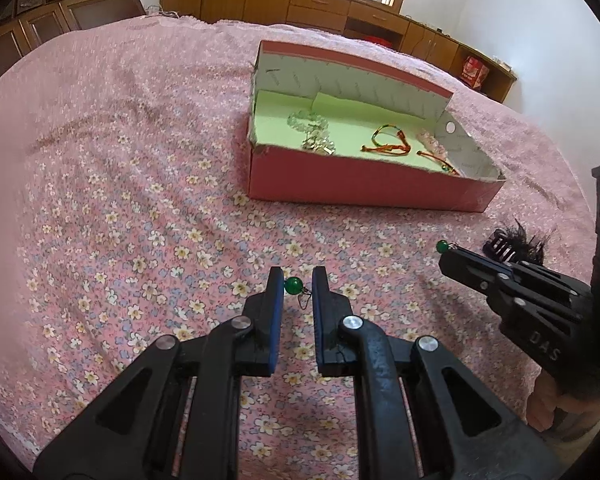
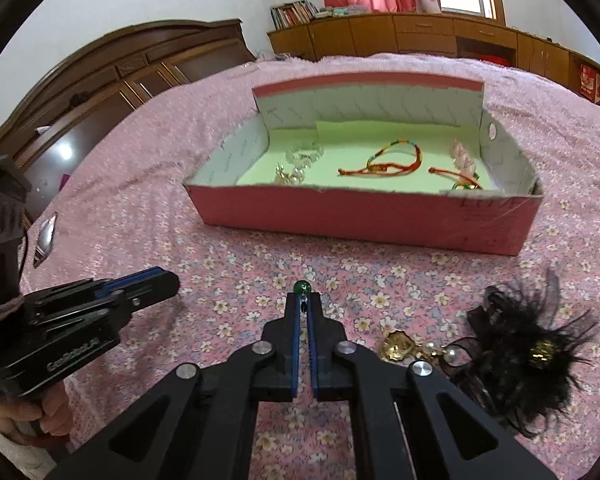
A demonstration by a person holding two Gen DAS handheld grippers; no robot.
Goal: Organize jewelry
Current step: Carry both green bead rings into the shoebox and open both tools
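Currently lying on a pink floral bedspread: one red box, two green-bead earrings. Right gripper is pinching one earring; left gripper, jaws parted, is straddling the other earring.

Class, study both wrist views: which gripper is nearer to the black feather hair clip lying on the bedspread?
Right. The right gripper, shut on a green bead earring, is just beside the black feather hair clip. The left gripper is farther off, across from it, around another green bead earring.
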